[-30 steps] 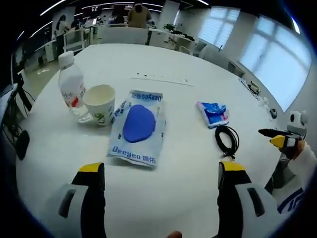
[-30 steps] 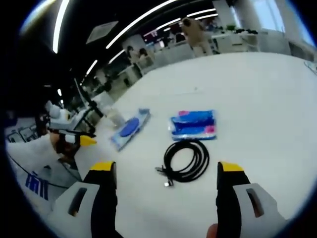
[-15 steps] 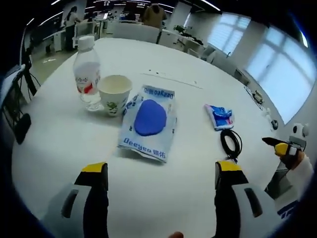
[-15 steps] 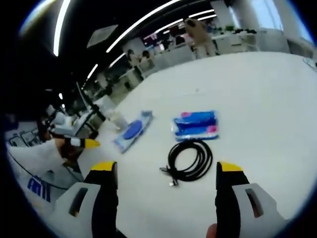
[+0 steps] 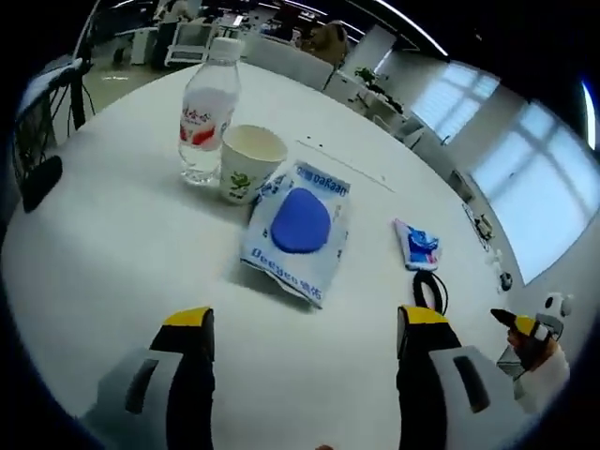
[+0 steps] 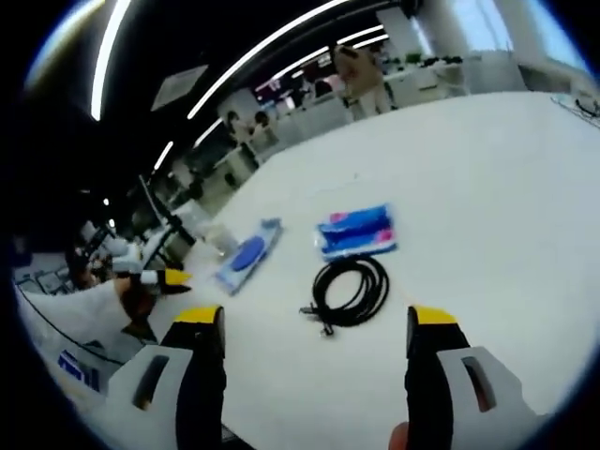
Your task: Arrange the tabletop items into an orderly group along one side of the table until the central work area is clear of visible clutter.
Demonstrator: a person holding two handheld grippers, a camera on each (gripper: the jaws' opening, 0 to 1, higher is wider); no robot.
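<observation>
Tabletop items: a water bottle [image 5: 208, 111], a paper cup [image 5: 248, 161], a flat packet [image 5: 298, 230], a small blue pouch [image 5: 417, 246] and a coiled black cable [image 5: 427, 292], strung in a loose line across the white desk [image 5: 112, 253].
Hidden or unclear: in the left gripper view the cable is partly cut off behind that gripper's right jaw; in the right gripper view the bottle and cup are too blurred and small to tell apart, and the pouch print cannot be read.
Bottle: clear plastic, white cap, white and red label; the writing is too small to read; it stands upright, just beside the cup.
Cup: white paper with a green leaf print, open mouth up, touching the packet's upper corner or just short of it, I cannot tell which.
Packet: soft pale-blue plastic with a blue oval in its middle; it reads "Deeyeo" with further characters beside it.
Pouch: glossy blue and white with pink, rectangular, near the cable [image 6: 349, 291], which lies in round loops with its plug ends loose.
Left gripper [image 5: 305, 337]: jaws spread wide, yellow-tipped, holding nothing, over bare desk short of the packet.
Right gripper [image 6: 313, 337]: jaws spread wide, empty, with the cable between and beyond them, not touching.
Background: office desks and people, blurred.
</observation>
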